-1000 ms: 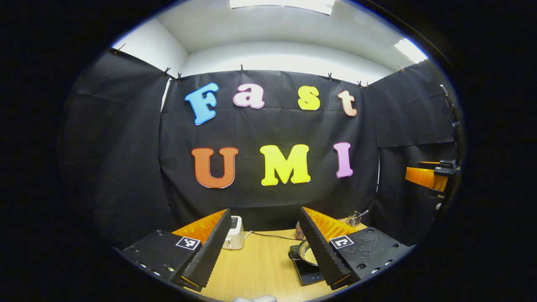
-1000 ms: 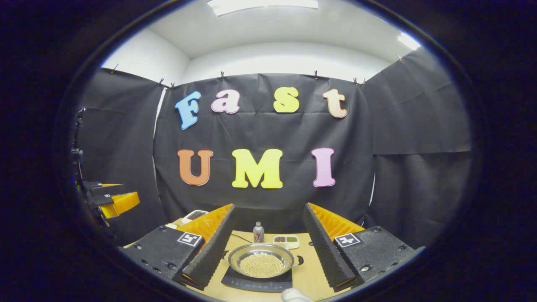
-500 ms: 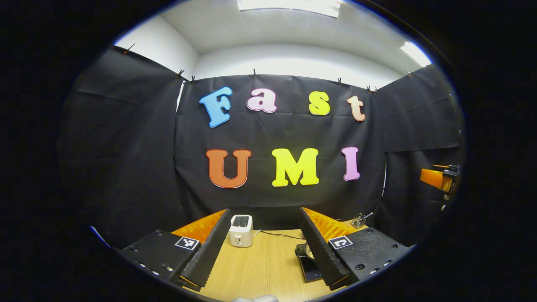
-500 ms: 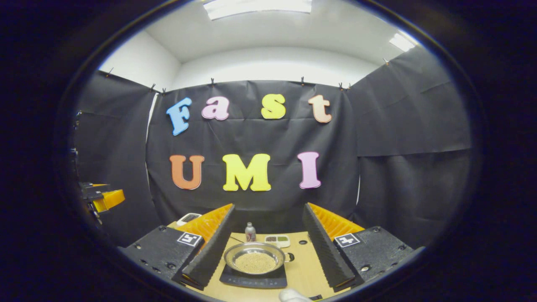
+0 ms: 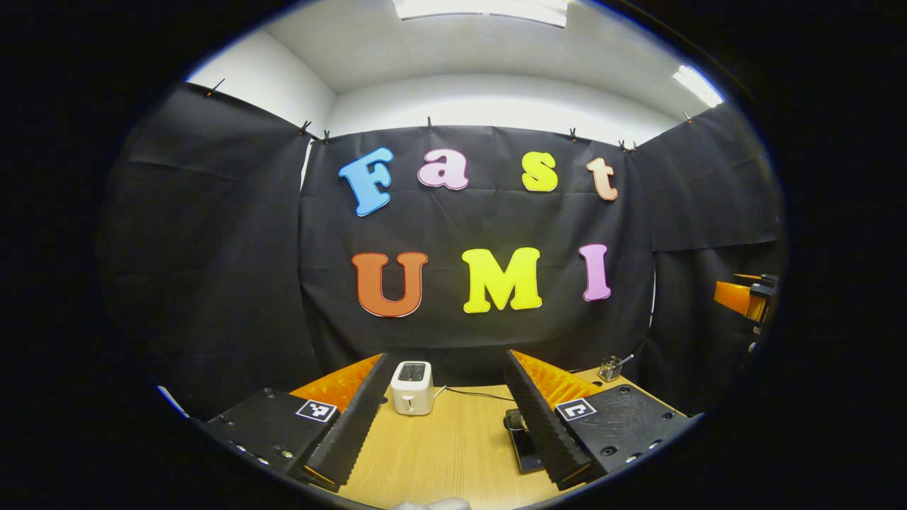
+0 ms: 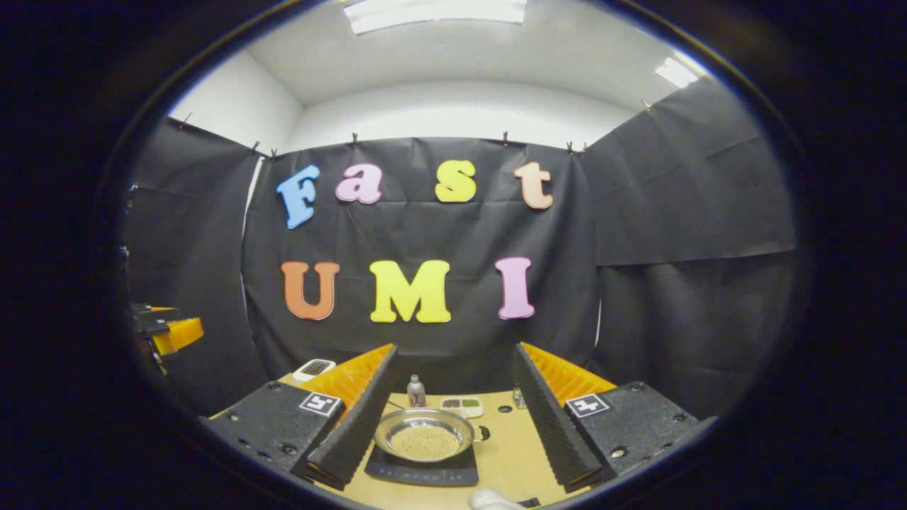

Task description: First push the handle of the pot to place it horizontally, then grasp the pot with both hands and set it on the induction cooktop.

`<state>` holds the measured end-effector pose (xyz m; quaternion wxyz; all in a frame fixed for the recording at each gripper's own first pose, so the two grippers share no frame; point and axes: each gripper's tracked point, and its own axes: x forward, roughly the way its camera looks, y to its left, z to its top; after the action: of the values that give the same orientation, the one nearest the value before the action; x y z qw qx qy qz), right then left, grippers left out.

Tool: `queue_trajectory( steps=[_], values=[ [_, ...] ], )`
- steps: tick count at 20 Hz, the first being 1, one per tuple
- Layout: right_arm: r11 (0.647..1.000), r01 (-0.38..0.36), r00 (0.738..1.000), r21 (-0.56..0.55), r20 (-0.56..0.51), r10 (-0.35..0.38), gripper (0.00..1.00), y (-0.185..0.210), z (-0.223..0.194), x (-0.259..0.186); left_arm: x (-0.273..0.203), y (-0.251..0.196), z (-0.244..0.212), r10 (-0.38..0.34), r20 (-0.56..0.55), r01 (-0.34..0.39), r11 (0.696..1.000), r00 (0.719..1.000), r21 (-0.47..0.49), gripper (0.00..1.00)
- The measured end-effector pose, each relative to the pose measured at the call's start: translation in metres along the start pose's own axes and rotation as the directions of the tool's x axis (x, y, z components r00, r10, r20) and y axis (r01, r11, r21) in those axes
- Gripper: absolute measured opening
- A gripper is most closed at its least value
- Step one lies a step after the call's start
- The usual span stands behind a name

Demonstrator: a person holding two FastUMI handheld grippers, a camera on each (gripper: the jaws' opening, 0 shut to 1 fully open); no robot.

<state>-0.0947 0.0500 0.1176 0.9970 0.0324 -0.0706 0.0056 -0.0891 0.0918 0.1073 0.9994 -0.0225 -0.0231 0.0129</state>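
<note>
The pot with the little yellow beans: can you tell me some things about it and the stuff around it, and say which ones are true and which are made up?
1. The pot sits on the induction cooktop. True.
2. The pot is empty. False: it holds small yellowish grains.
3. The right gripper is shut on the pot. False: its fingers are spread wide, apart from it.
4. A white toaster stands on the table. True.
5. A small bottle stands behind the pot. True.

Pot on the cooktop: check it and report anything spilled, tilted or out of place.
Nothing stands out. The pot sits level and fairly centred on the induction cooktop, its pale grains all inside, with none on the table. Both grippers are open and clear of it.
</note>
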Motion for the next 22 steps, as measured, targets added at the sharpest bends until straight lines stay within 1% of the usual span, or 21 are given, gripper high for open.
queue_trajectory(
  steps=[3, 8, 13, 22],
  values=[
    [1.000, 0.010, 1.000, 0.006, -0.014, -0.010, 1.00, -0.002, -0.003, 0.000, 0.006, -0.005, -0.001, -0.025, 0.000, 0.025, 1.000, 1.000, -0.007, 0.96],
    [1.000, 0.020, 1.000, -0.004, -0.013, -0.020, 1.00, -0.007, -0.003, -0.002, 0.007, -0.009, 0.000, -0.034, 0.007, 0.034, 0.999, 0.999, -0.003, 0.96],
    [1.000, 0.012, 1.000, 0.007, -0.018, -0.011, 1.00, -0.011, -0.005, 0.002, 0.003, -0.012, -0.003, -0.017, -0.001, 0.017, 1.000, 1.000, 0.001, 0.96],
    [1.000, -0.004, 1.000, -0.005, -0.023, 0.004, 1.00, -0.014, -0.009, 0.006, 0.006, -0.027, -0.004, -0.024, -0.006, 0.024, 1.000, 1.000, 0.006, 0.96]
  ],
)
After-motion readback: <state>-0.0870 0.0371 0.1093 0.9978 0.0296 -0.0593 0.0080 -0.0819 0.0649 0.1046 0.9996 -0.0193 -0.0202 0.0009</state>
